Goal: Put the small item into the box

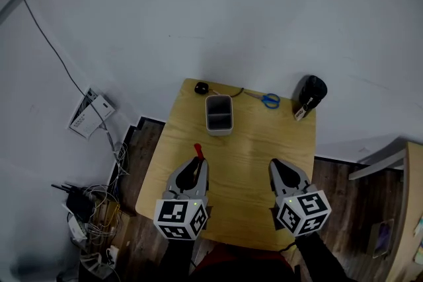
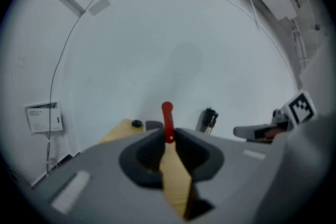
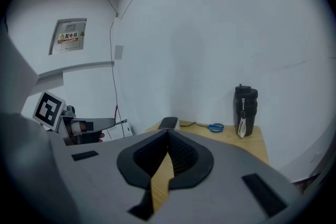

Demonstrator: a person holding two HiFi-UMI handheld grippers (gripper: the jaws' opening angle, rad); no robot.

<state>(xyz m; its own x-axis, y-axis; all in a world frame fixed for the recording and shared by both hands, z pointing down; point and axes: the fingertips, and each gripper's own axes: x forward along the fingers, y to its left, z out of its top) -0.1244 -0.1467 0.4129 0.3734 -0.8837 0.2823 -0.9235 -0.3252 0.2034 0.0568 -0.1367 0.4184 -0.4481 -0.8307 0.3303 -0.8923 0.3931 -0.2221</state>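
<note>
While left tongs point(image 2: 168, 137) clench red small item point(image 2: 167, 119), item sticking out past tips, grey box point(image 1: 219, 113) sits well apart on far part of surface point(image 1: 254, 155). Right tongs point(image 3: 170, 134) clenched, nothing between.

Dim, even, cool light; soft focus; fisheye bending and dark vignette at edges

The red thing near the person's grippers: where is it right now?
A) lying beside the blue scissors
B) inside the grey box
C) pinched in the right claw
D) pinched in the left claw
D: in the left gripper view the left claw has its jaws closed on the small red item, which sticks up past the tips, while the grey box sits apart, farther along the table.
</note>
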